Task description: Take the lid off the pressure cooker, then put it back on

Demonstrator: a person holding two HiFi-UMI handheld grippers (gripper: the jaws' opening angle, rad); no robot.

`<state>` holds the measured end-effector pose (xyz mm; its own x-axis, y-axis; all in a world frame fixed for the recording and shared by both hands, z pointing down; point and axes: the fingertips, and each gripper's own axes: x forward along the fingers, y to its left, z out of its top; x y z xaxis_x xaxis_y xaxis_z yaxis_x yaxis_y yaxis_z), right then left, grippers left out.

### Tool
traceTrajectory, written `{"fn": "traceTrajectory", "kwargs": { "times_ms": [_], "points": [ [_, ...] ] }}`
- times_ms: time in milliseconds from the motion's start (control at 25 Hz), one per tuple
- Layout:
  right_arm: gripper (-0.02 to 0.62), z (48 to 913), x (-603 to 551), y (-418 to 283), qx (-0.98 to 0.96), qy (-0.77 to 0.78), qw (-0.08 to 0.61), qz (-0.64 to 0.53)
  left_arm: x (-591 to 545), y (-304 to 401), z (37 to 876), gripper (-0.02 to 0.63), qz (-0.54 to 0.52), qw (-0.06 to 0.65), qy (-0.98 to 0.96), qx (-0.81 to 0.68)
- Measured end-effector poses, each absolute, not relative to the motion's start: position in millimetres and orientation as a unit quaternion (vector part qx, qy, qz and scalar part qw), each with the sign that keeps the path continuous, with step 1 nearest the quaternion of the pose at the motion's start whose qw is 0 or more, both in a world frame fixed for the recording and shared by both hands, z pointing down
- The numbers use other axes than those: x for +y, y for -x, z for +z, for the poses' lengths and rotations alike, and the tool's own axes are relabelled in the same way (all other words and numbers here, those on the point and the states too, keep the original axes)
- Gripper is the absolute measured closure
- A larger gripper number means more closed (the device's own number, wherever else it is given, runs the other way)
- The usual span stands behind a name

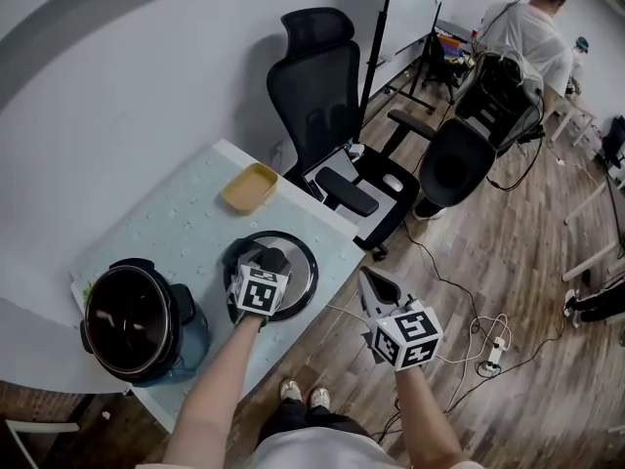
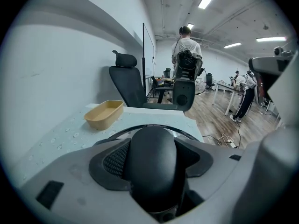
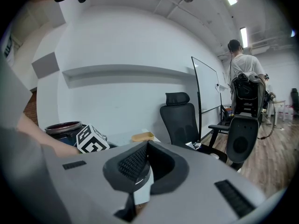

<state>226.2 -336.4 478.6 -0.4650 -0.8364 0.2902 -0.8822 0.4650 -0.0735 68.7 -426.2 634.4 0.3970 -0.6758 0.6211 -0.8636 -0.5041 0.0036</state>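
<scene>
The pressure cooker (image 1: 132, 320) stands open at the table's near left, its dark inner pot showing; it also appears at the left of the right gripper view (image 3: 63, 127). Its round lid (image 1: 305, 262) lies flat on the table to the right of it. My left gripper (image 1: 269, 262) is over the lid, jaws closed on the black lid handle (image 2: 152, 157), which fills the gap between the pads. My right gripper (image 1: 374, 283) hangs off the table's right edge above the floor, jaws together with nothing held (image 3: 145, 146).
A yellow tray (image 1: 250, 187) sits at the far side of the pale table (image 1: 166, 223). A black office chair (image 1: 337, 115) stands just past the table's far corner. Cables and a power strip (image 1: 488, 345) lie on the wooden floor. A person (image 1: 532, 27) stands far back.
</scene>
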Motion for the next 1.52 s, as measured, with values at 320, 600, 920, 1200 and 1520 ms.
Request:
{"fn": "traceTrajectory", "kwargs": {
  "times_ms": [320, 600, 920, 1200, 1520],
  "points": [
    [0.595, 470, -335, -226, -0.852, -0.505, 0.093, 0.106, -417, -68, 623, 0.285, 0.276, 0.138, -0.824, -0.474],
    [0.595, 464, -335, -225, -0.853, -0.505, 0.076, 0.106, -402, -74, 542, 0.282, 0.172, 0.088, -0.845, -0.498],
    [0.595, 441, -341, -237, -0.847, -0.522, 0.055, 0.082, -358, -76, 450, 0.284, 0.067, 0.013, -0.856, -0.513],
    [0.595, 413, -338, -248, -0.843, -0.535, 0.044, 0.037, -336, -55, 410, 0.430, 0.011, -0.005, -0.845, -0.534],
    [0.595, 396, -333, -253, -0.842, -0.538, 0.028, 0.012, -332, -35, 397, 0.593, 0.001, -0.022, -0.828, -0.560]
  ]
}}
